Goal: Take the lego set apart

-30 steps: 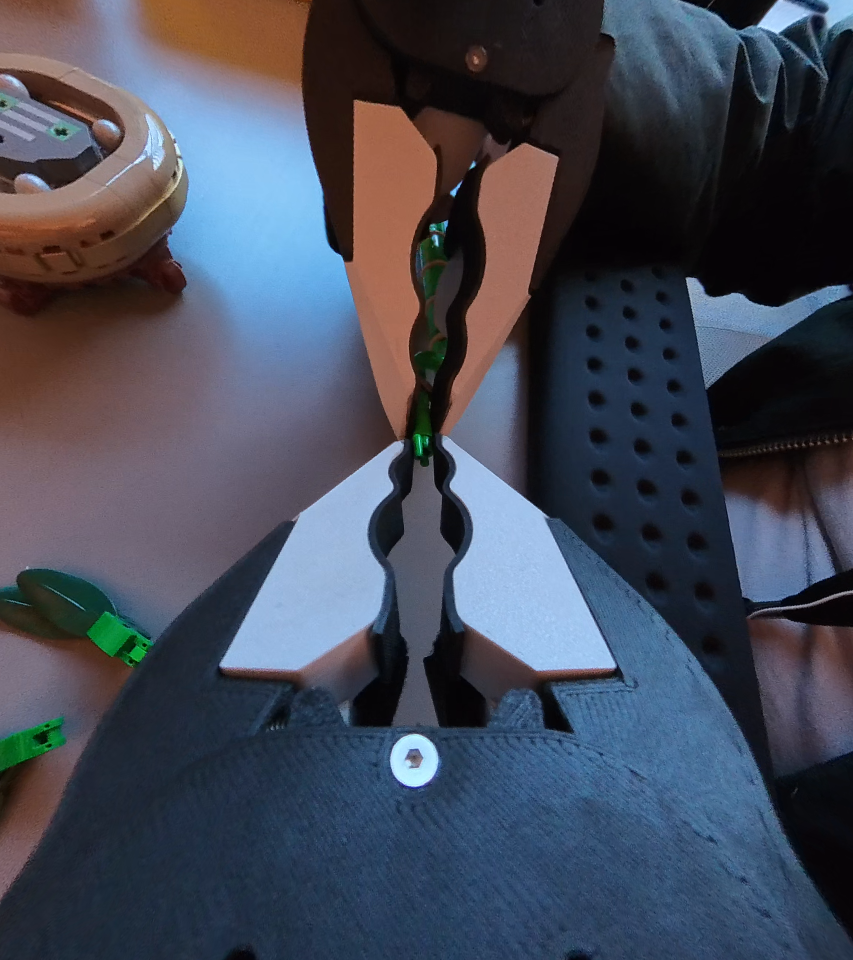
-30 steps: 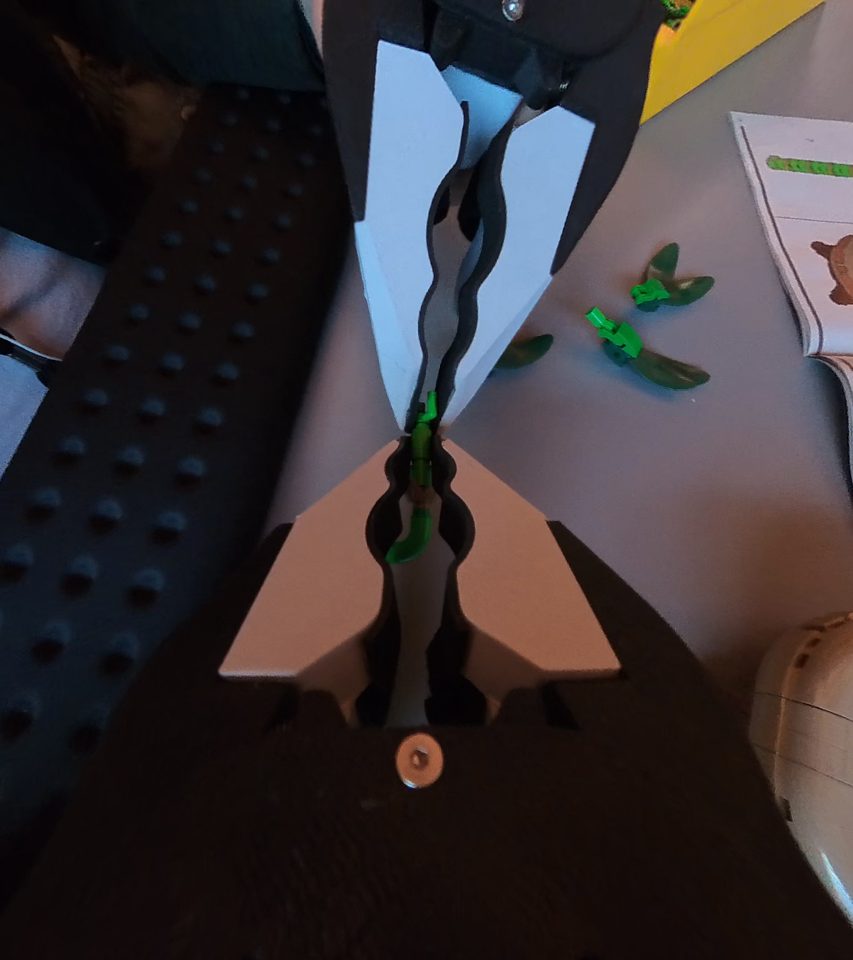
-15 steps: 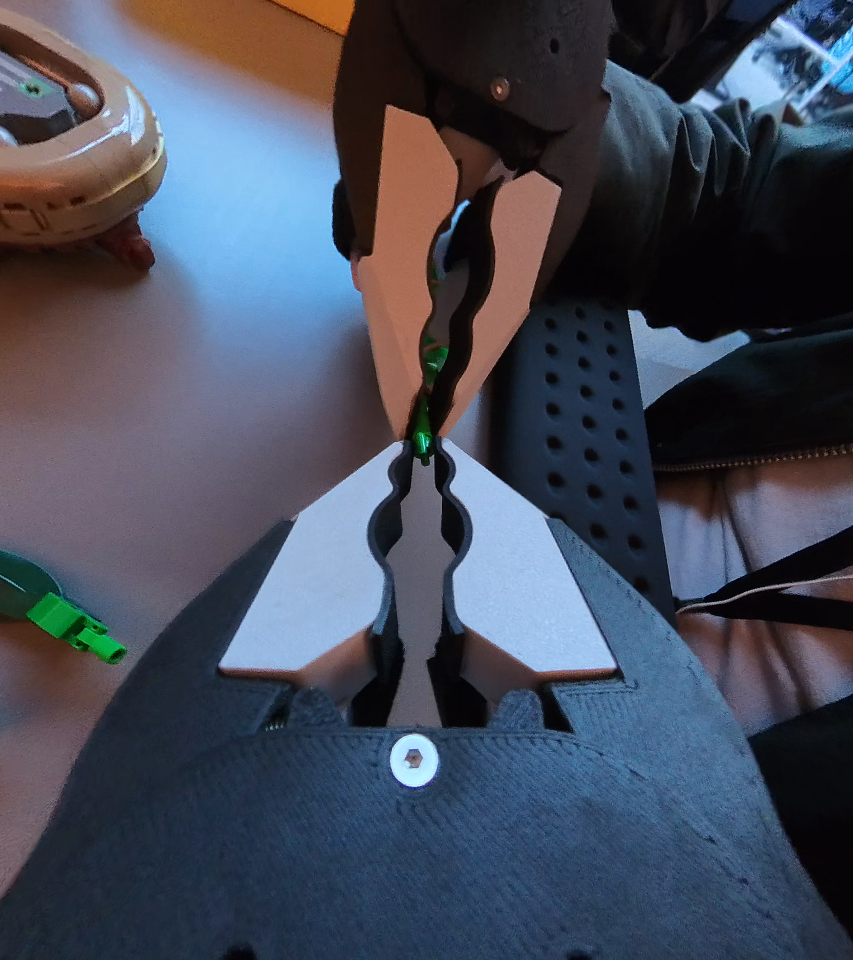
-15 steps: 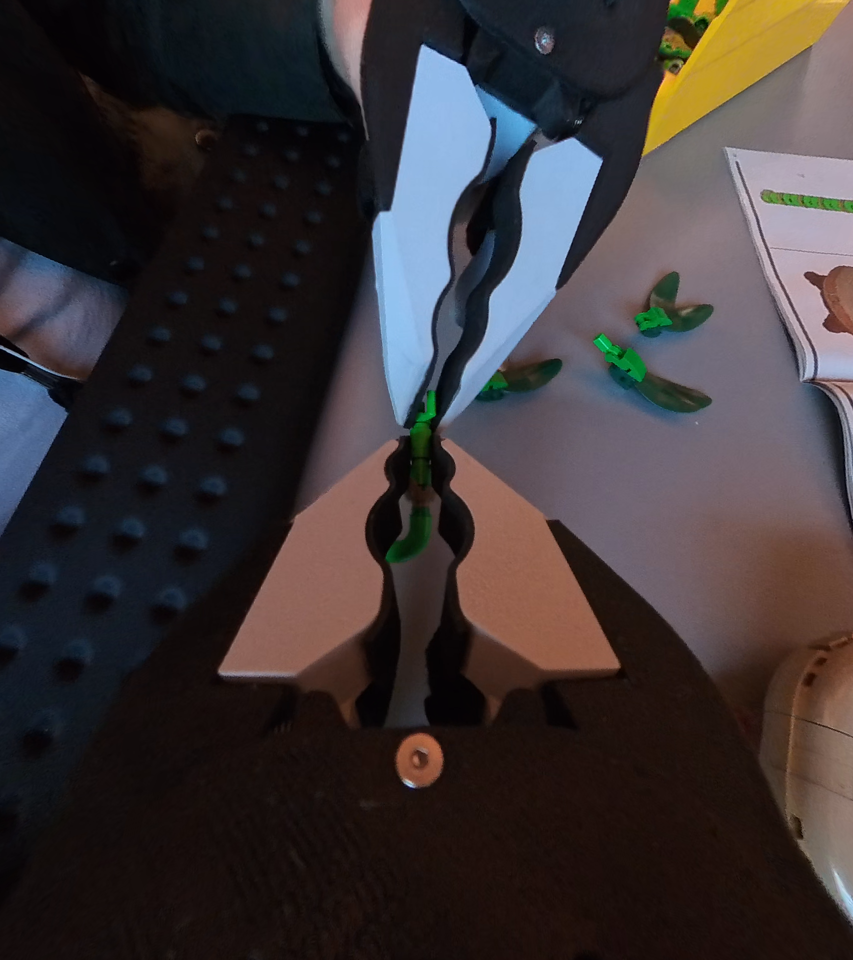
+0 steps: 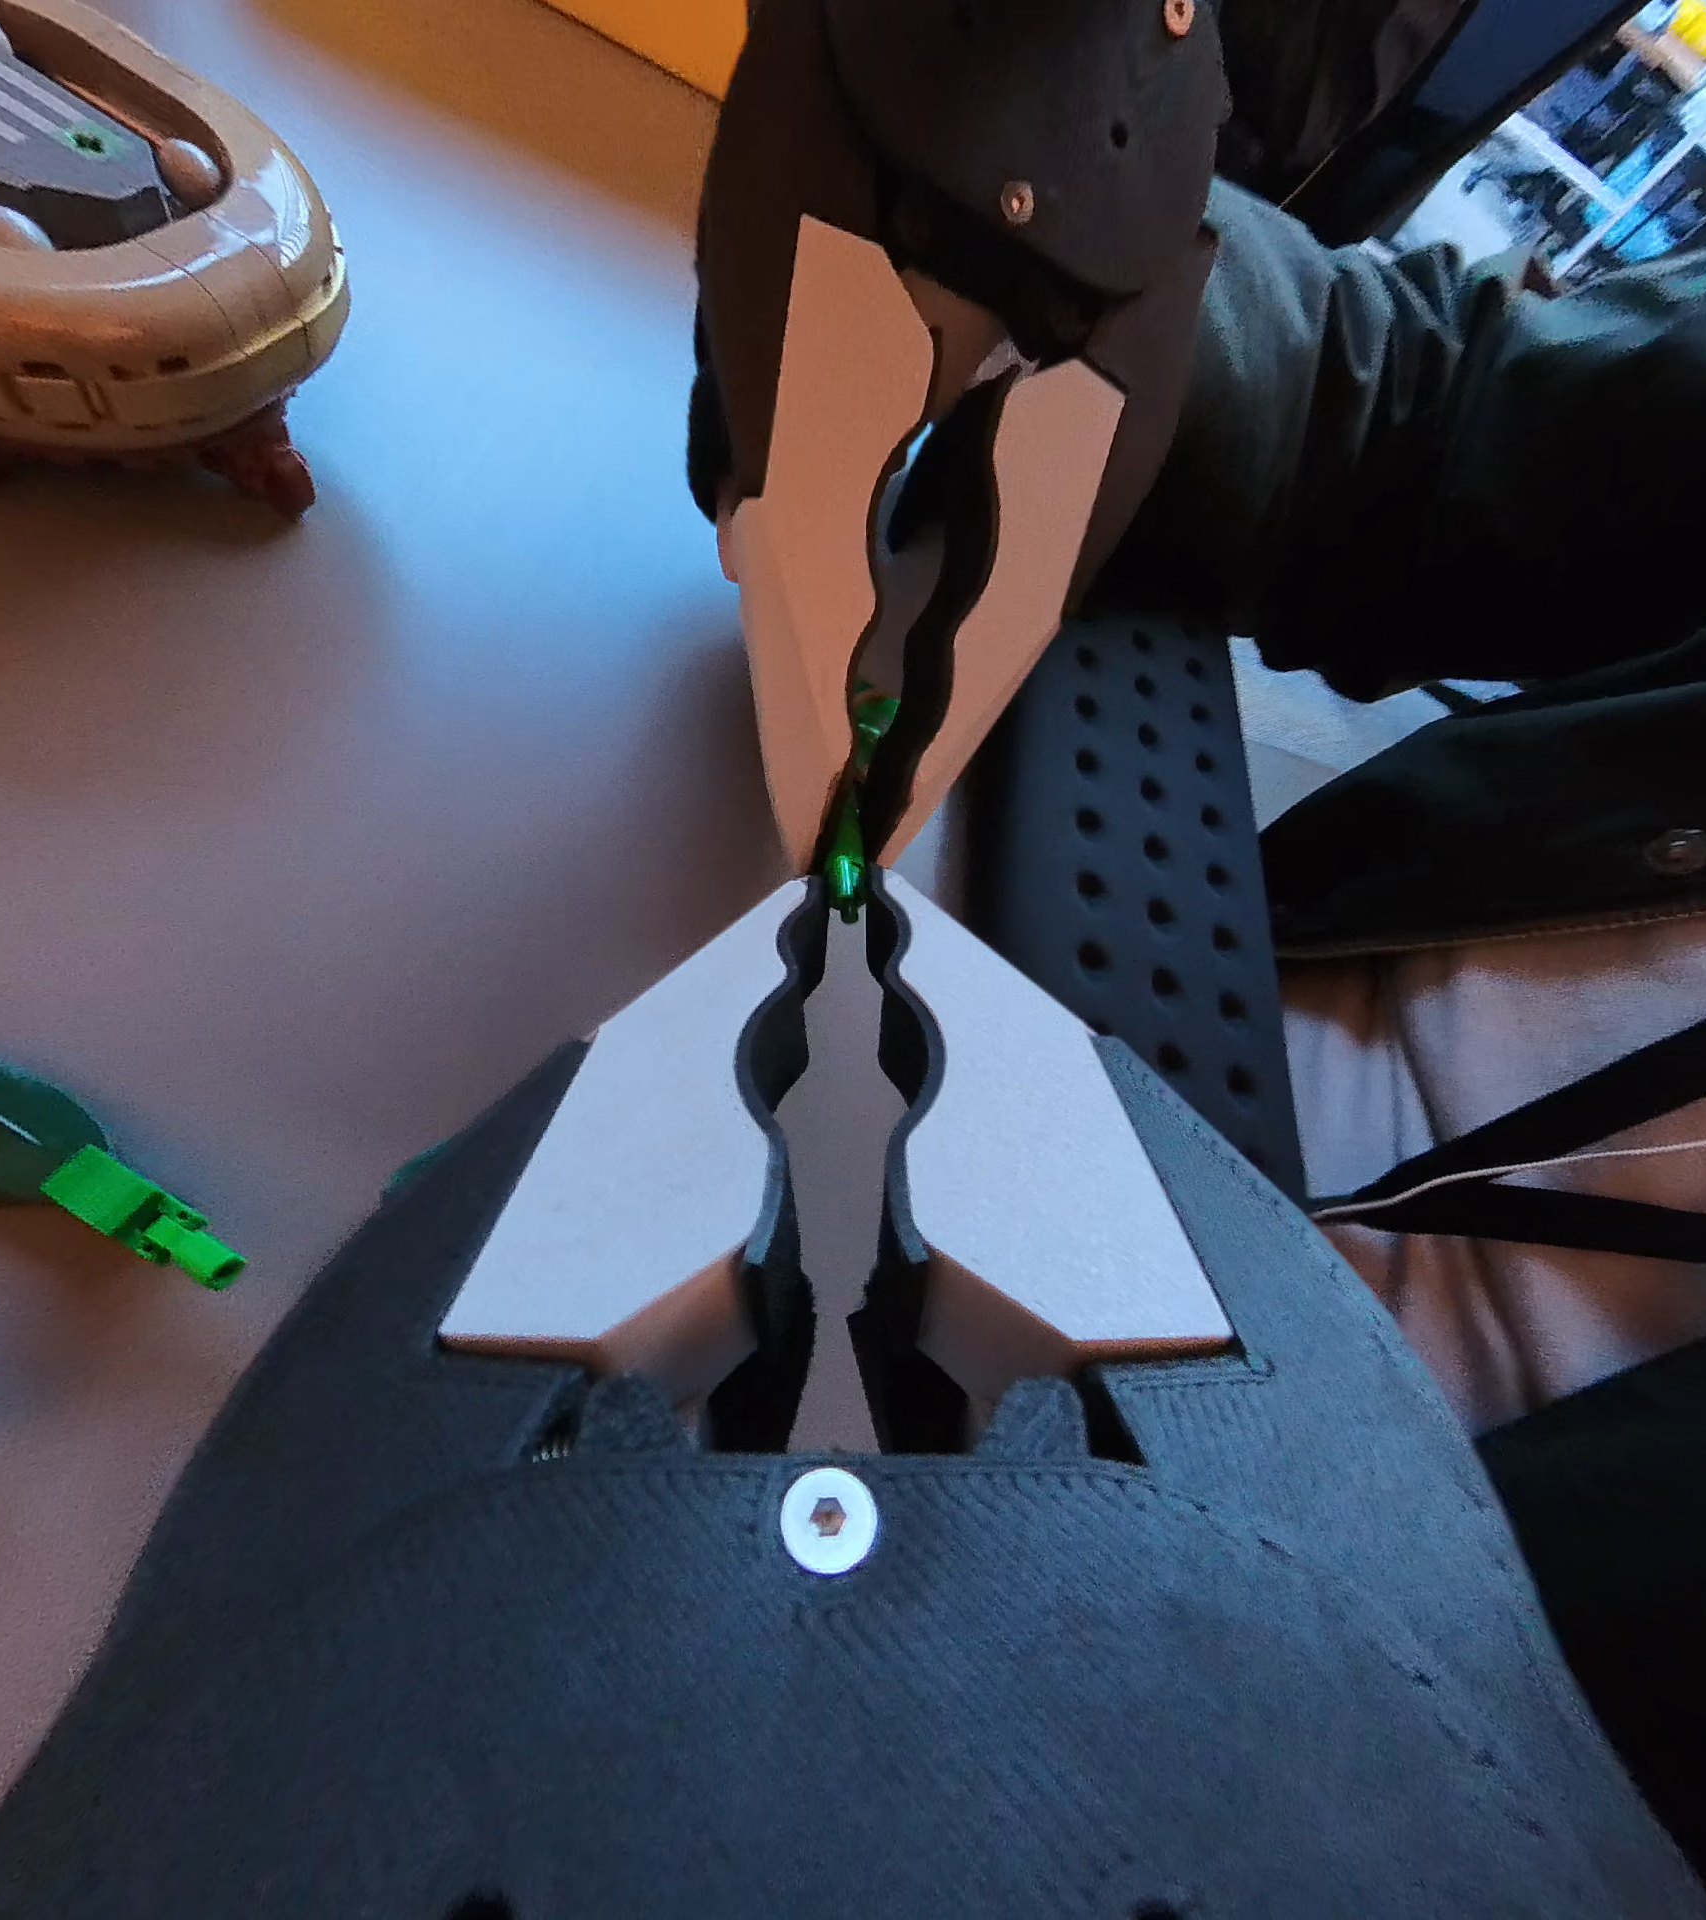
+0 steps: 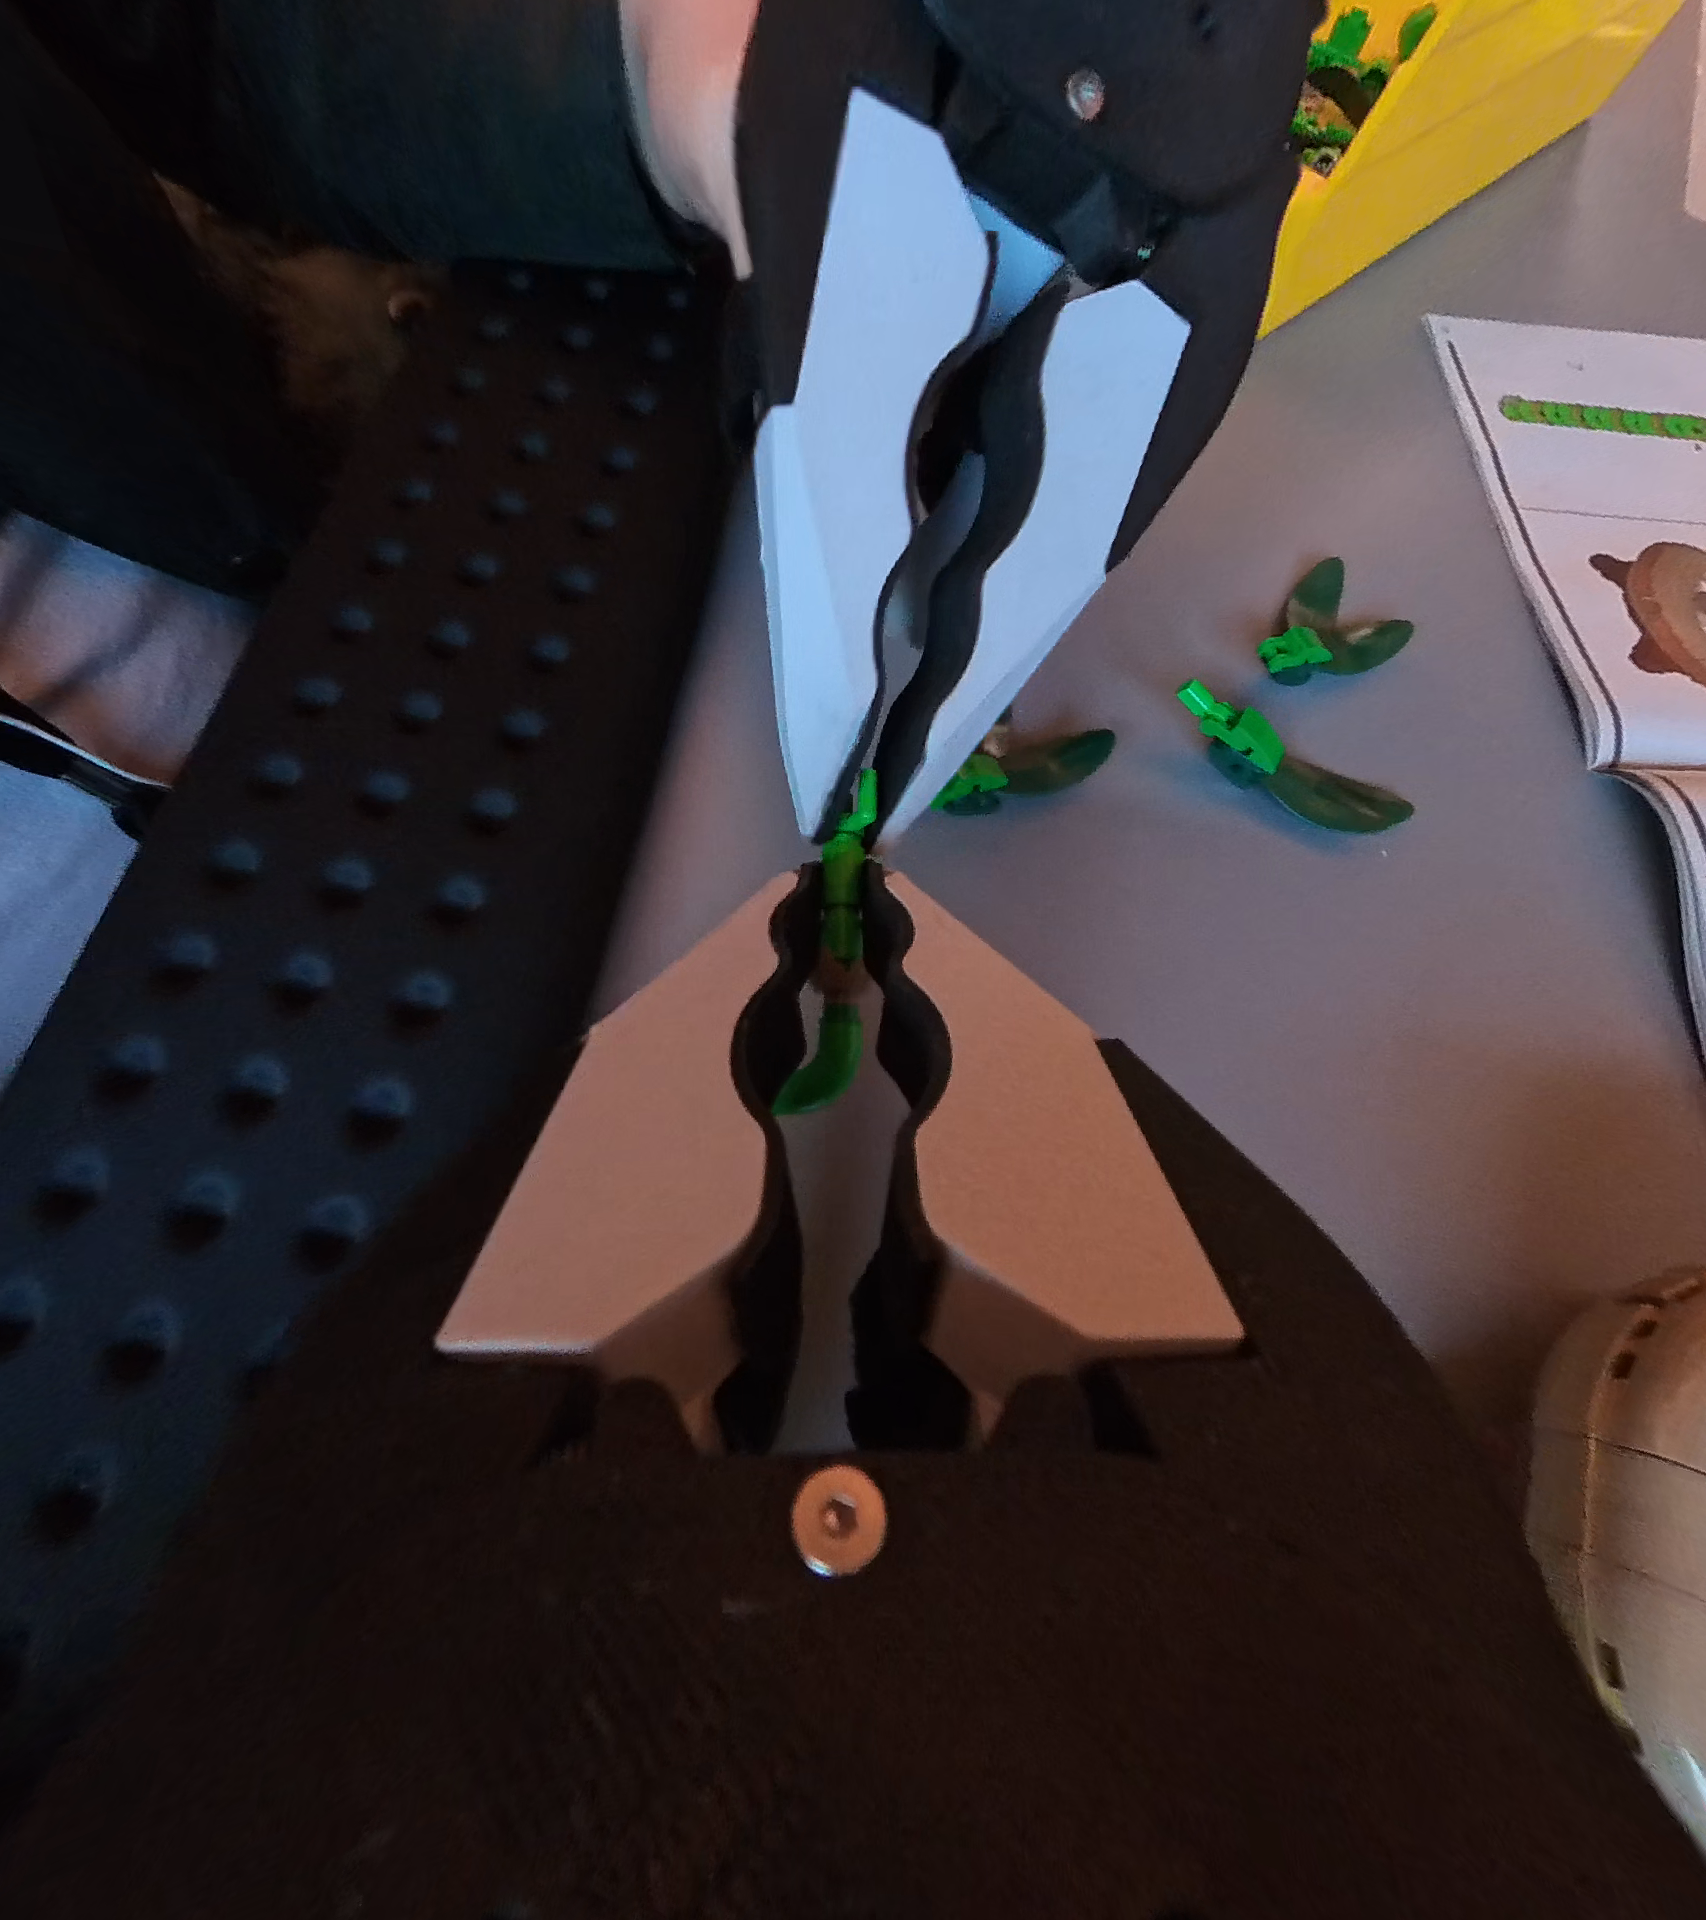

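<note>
A thin green lego stem with a curved leaf tip is pinched from both ends, just above the table near its edge. My right gripper is shut on the stem, whose curved leaf end lies between its fingers. My left gripper is shut on the stem's other end. The two grippers meet tip to tip. In each view the other gripper comes down from the top, tilted a little: the left one and the right one. The tan lego pot stands on the table and also shows in the right wrist view.
Loose green leaf pieces lie on the grey table. An open instruction booklet and a yellow box are at the far right. A black perforated chair arm and a person's dark sleeve border the table edge. Only a small space, under 4 cm, lies between the two pairs of fingers.
Both grippers stay shut on the stem, tip to tip. They have shifted and tilted together. The pot and loose leaves have slid toward the frame edges in both views.
</note>
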A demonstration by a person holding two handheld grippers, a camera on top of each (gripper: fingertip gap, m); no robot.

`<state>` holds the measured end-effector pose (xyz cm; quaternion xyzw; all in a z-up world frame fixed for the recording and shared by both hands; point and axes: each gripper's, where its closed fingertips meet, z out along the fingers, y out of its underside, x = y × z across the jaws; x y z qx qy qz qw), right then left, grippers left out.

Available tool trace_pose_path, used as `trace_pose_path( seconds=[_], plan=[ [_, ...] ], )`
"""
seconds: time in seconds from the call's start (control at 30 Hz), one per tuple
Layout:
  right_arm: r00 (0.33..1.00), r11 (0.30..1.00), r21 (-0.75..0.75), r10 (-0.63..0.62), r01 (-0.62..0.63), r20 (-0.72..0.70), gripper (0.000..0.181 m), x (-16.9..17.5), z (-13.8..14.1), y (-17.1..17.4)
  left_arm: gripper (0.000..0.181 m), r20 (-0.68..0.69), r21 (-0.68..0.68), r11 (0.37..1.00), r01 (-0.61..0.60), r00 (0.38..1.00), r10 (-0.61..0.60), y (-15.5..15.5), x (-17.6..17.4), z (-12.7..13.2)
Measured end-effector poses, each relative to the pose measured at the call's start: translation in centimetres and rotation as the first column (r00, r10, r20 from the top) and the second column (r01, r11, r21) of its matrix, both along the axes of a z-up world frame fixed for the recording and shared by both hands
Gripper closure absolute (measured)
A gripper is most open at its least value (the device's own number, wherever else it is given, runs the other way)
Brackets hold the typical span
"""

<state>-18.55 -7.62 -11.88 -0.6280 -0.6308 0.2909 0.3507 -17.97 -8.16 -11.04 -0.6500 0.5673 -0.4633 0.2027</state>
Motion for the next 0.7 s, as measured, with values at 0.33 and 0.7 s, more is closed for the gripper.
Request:
trace_pose_path(
  seconds=[0.33,0.7],
  plan=[
    [0.995,0.994,-0.061,-0.094,0.091,-0.045,0.174,3.8,0.3,2.2,0.175,0.225,0.117,0.991,-0.059,0.974,0.032,2.4,-3.1,4.6],
    [0.957,0.909,-0.41,-0.181,0.075,-0.227,0.152,-0.1,2.7,1.9,0.175,0.056,0.566,0.824,-0.026,0.998,-0.007,1.9,-0.4,1.0]
  ],
)
